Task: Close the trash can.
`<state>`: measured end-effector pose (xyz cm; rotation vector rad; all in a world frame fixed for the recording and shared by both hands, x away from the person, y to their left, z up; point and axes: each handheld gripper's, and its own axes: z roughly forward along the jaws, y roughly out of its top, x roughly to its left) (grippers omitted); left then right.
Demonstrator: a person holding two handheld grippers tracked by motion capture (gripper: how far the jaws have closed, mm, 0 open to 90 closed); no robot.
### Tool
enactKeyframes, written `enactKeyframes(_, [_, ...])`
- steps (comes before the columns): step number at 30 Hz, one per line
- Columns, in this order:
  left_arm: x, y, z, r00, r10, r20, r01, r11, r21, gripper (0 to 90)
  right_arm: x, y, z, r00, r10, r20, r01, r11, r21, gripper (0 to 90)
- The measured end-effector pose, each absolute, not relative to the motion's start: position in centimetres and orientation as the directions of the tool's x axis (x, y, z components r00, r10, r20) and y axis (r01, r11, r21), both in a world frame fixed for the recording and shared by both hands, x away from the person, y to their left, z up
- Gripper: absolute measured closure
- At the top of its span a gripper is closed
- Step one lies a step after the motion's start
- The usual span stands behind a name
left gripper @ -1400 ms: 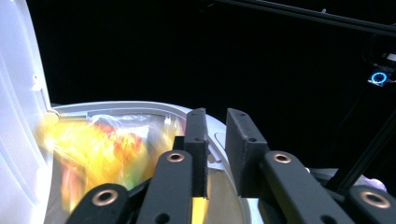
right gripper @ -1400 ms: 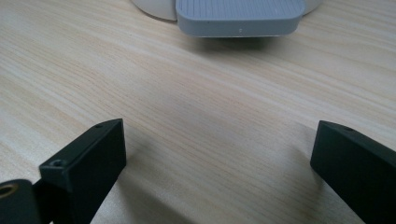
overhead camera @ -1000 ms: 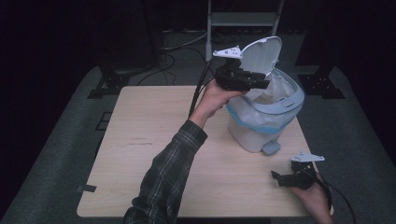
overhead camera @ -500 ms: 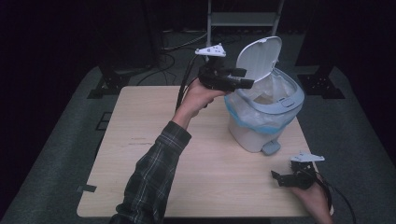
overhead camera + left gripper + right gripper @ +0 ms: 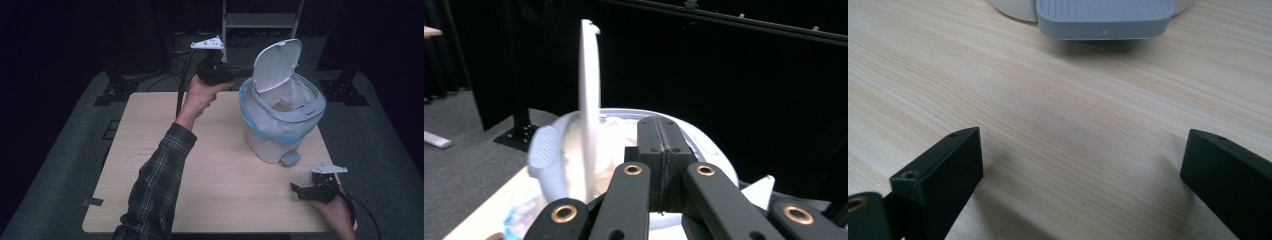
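Note:
A white pedal bin (image 5: 274, 136) with a blue liner and a grey rim stands at the right of the wooden table (image 5: 210, 165), its lid (image 5: 277, 62) raised upright. My left gripper (image 5: 239, 75) hangs in the air just left of the lid, pointing at it. Its jaws have just been closing and now meet with nothing between them. In the left gripper view the gripper (image 5: 659, 125) faces the lid (image 5: 588, 95) edge-on and the bin rim (image 5: 544, 155). My right gripper (image 5: 296, 190) rests open on the table before the bin's grey pedal (image 5: 1103, 17), as the right gripper (image 5: 1080, 145) view shows.
The pedal (image 5: 290, 158) juts out at the bin's front toward the table's near right corner. A metal rack (image 5: 260, 20) and cables (image 5: 170, 75) lie on the dark floor beyond the far edge. Bare table top (image 5: 1048, 100) lies between the right jaws.
My left gripper has drawn back leftward from over the bin's opening to beside the raised lid, rising a little. The right hand has kept still.

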<state>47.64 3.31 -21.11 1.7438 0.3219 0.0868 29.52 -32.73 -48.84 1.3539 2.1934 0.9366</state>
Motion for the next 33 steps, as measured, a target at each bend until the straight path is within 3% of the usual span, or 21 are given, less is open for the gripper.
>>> enactKeyframes(19, [51.8,2.9,-19.6,0.944,0.306,-0.126,0.174,-0.137,0.975,90.0,29.5,-32.7,-48.8,-0.453,0.892,0.013,0.626,0.307,0.717,2.3])
enactKeyframes(33, [52.2,0.5,-19.4,0.947,0.291,-0.135,0.181,-0.138,0.974,90.0,29.5,-32.7,-48.8,-0.453,0.892,0.012,0.625,0.308,0.717,2.3])
